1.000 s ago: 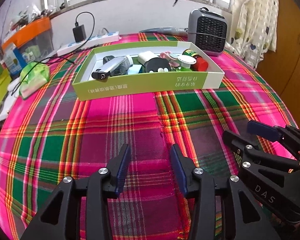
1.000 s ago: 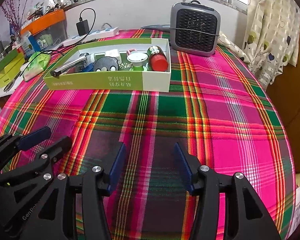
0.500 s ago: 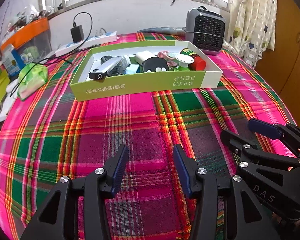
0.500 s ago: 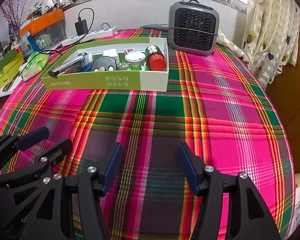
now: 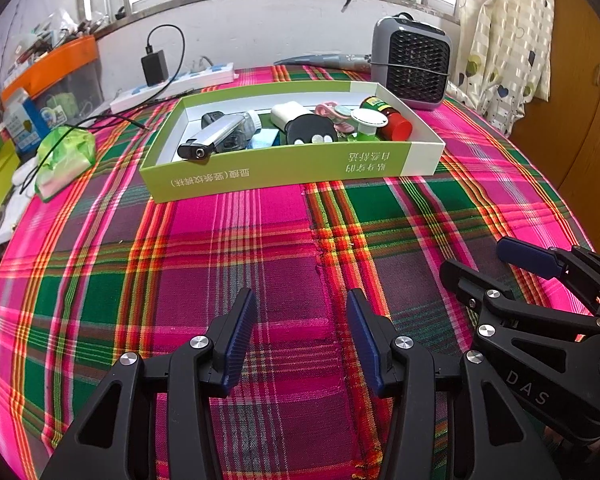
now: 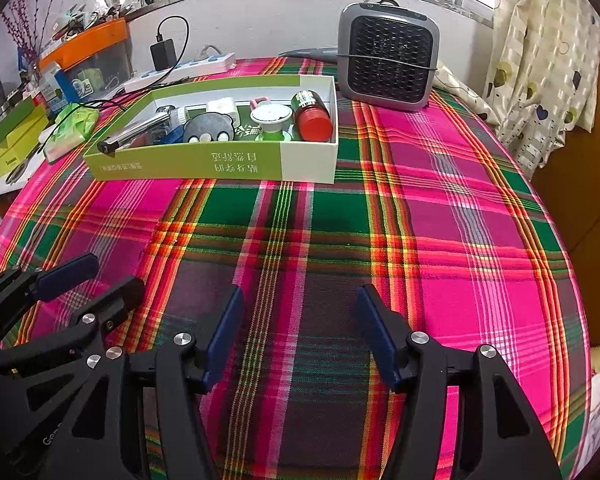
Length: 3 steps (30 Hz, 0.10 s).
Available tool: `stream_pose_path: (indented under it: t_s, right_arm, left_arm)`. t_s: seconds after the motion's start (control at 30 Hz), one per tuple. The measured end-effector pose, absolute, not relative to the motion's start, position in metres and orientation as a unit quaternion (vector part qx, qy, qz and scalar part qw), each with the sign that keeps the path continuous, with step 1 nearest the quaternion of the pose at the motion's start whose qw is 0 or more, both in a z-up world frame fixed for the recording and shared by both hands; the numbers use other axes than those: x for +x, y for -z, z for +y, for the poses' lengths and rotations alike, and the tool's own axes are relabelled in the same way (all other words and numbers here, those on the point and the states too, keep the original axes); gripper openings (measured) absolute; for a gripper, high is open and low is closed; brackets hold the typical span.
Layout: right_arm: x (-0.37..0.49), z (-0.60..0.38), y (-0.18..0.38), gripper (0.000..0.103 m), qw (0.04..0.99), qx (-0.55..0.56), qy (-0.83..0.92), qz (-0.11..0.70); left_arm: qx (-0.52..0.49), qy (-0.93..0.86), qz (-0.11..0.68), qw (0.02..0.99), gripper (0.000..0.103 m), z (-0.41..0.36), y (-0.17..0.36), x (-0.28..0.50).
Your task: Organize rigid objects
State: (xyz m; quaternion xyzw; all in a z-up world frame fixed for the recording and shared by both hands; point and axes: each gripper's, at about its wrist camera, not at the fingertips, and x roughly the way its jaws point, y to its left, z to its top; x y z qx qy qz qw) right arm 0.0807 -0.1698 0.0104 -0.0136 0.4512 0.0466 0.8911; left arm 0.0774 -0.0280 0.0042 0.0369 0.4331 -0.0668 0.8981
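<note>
Green cardboard box (image 5: 288, 170) sits at the far side of the table (image 5: 260, 240), already filled with a red-capped bottle (image 6: 314, 118) and other small items. Both the left gripper (image 5: 300, 316) and right gripper (image 6: 300, 312) hang empty, jaws open. Any final adjustment should approach the box level. Since a second ago, both have eased slightly back.

A shallow green-and-white box (image 5: 288, 168) holds a red-capped bottle (image 5: 392, 122), silver device (image 5: 214, 140), and round black case (image 5: 310, 132).
</note>
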Motion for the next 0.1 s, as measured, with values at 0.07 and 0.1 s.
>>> stream_pose_path:
  t_s: [0.07,0.1]
  right_arm:
    - [0.0808,-0.1701,-0.0104,0.060,0.891,-0.014,-0.047,0.451]
    - [0.0808,-0.1700,-0.0104,0.060,0.891,-0.014,-0.047,0.451]
  left_arm:
    - [0.037,0.067,0.433,0.898,0.047,-0.0284,-0.0042,0.0775]
    - [0.037,0.067,0.433,0.898,0.047,-0.0284,-0.0042,0.0774]
